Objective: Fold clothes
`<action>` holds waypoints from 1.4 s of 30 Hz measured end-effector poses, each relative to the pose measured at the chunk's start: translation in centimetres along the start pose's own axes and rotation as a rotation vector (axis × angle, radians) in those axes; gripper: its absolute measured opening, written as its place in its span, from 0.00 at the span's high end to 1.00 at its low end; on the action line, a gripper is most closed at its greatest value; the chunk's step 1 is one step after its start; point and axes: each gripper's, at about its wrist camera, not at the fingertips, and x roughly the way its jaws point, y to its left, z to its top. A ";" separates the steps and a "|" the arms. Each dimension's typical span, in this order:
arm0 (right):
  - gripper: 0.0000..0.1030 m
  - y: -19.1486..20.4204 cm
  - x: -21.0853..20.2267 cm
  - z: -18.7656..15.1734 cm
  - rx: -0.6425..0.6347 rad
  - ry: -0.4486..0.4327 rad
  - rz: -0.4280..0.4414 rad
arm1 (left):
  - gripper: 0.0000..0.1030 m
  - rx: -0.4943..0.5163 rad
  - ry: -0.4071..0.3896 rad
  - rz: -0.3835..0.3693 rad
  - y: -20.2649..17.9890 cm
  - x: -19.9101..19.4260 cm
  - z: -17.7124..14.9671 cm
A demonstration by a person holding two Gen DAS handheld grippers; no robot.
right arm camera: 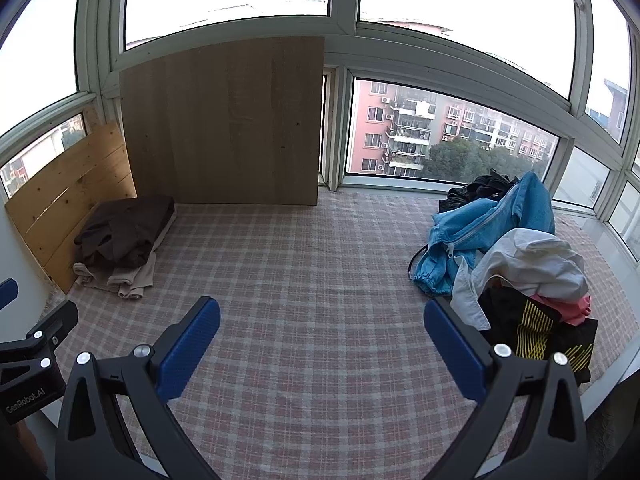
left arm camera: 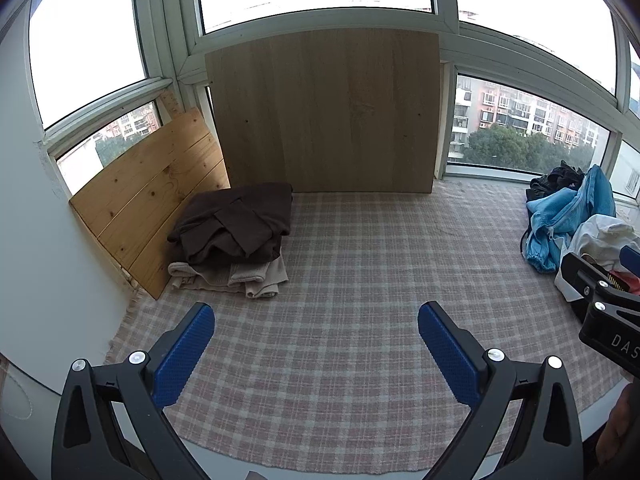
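A folded dark brown garment (left arm camera: 236, 226) lies on a folded beige one (left arm camera: 240, 278) at the back left of the plaid cloth (left arm camera: 360, 280); the stack also shows in the right wrist view (right arm camera: 124, 236). A loose pile at the right holds a blue jacket (right arm camera: 480, 232), a white garment (right arm camera: 532, 264), a black garment with yellow stripes (right arm camera: 548, 332) and a pink one (right arm camera: 576, 306). My left gripper (left arm camera: 316, 344) is open and empty above the cloth. My right gripper (right arm camera: 322, 340) is open and empty, its right finger (right arm camera: 456, 348) close to the pile.
A large wooden board (left arm camera: 324, 112) and a pine plank panel (left arm camera: 152, 204) lean against the windows at the back and left. A dark garment (right arm camera: 476, 192) lies behind the blue jacket. The right gripper's body (left arm camera: 608, 312) shows at the left view's right edge.
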 end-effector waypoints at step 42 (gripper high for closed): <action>0.00 -3.2 0.5 -0.3 0.105 0.020 -0.149 | 0.00 0.111 -0.062 -0.129 -3.4 0.9 2.3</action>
